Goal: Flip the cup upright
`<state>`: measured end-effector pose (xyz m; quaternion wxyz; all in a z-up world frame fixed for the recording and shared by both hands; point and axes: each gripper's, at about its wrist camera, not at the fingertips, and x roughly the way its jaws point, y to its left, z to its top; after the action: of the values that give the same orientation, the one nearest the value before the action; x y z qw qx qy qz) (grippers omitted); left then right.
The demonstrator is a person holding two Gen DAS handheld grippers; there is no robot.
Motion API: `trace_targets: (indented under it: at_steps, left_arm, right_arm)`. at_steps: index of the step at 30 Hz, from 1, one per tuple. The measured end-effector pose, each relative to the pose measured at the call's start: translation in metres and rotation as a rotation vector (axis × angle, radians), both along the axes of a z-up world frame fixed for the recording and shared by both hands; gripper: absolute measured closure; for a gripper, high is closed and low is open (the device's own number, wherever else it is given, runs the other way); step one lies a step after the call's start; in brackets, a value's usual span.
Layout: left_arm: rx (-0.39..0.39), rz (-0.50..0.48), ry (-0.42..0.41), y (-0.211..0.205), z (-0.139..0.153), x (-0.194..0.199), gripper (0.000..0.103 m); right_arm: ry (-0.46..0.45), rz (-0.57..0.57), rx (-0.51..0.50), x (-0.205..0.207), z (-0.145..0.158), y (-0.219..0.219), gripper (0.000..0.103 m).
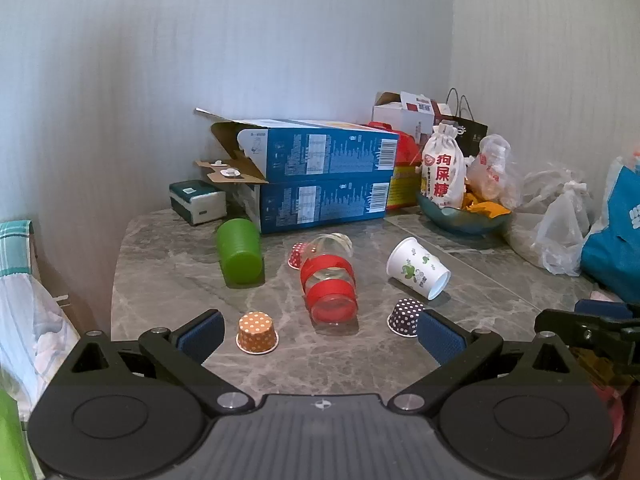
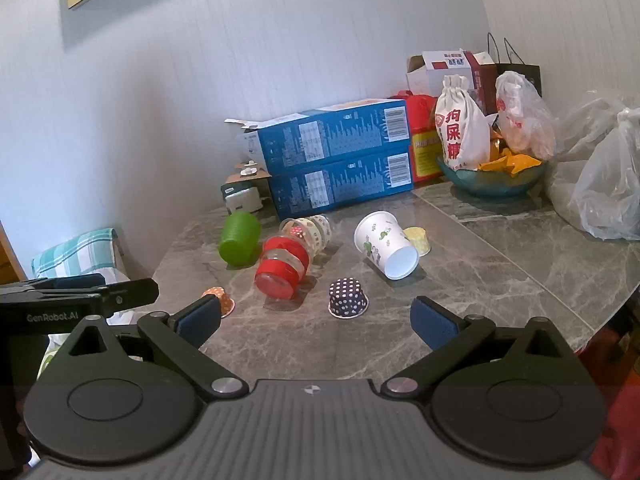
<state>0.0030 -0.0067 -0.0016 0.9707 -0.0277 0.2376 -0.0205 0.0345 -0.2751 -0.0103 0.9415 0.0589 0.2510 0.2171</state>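
Several cups lie on the grey marble table [image 1: 280, 360]. A white paper cup [image 1: 418, 268] [image 2: 386, 244] lies on its side, mouth toward me. A green plastic cup [image 1: 239, 250] [image 2: 239, 238] lies on its side at the left. A glass with red bands [image 1: 330, 286] [image 2: 284, 266] lies on its side in the middle. An orange dotted cup [image 1: 257, 333] [image 2: 219, 298] and a dark dotted cup [image 1: 405, 316] [image 2: 347, 298] stand upside down. My left gripper [image 1: 320, 338] is open and empty above the near table. My right gripper [image 2: 316, 320] is open and empty too.
Two stacked blue boxes [image 1: 324, 176] stand at the back. A teal bowl [image 1: 464, 218] with a white cloth bag [image 1: 444, 168] and plastic bags [image 1: 560, 232] crowd the back right. A small red dotted cup [image 1: 297, 255], a patterned clear cup [image 2: 316, 232] and a yellow cup [image 2: 418, 240] lie nearby.
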Motion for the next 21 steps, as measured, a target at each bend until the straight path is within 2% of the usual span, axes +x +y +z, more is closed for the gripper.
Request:
trace_targets:
  at_steps: [21]
  left_arm:
    - [-0.002, 0.005, 0.004, -0.0025, 0.0006, 0.0005, 0.0]
  right_arm:
    - [0.002, 0.001, -0.001, 0.0026, -0.0023, -0.0014, 0.001]
